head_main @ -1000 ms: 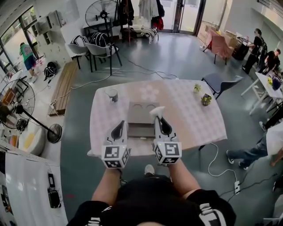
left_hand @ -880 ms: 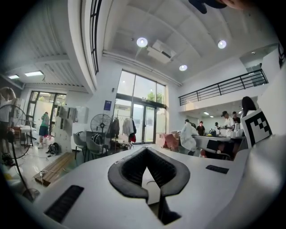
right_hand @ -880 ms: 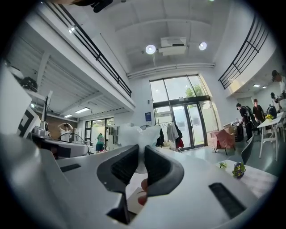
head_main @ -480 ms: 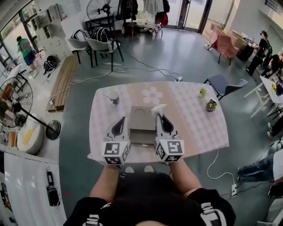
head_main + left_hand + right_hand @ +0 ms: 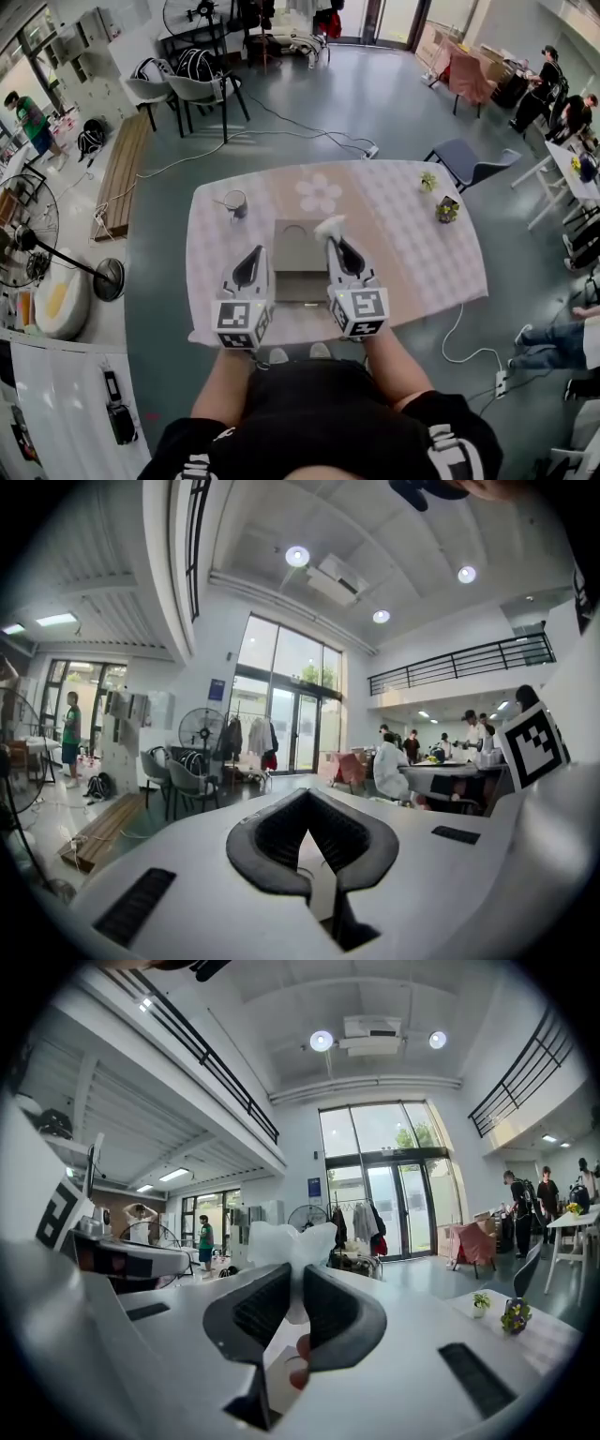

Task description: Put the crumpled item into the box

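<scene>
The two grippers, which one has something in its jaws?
The right gripper: its jaws pinch the white crumpled item, which sticks out past their tips. The left gripper has its jaws together with nothing between them.

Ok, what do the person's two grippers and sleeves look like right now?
Both the left gripper and right gripper are pale grey tapered shells with dark ribbed pads. Each carries a white cube with black square markers. No cables show. The person wears a black short-sleeved top with white sleeve print.
</scene>
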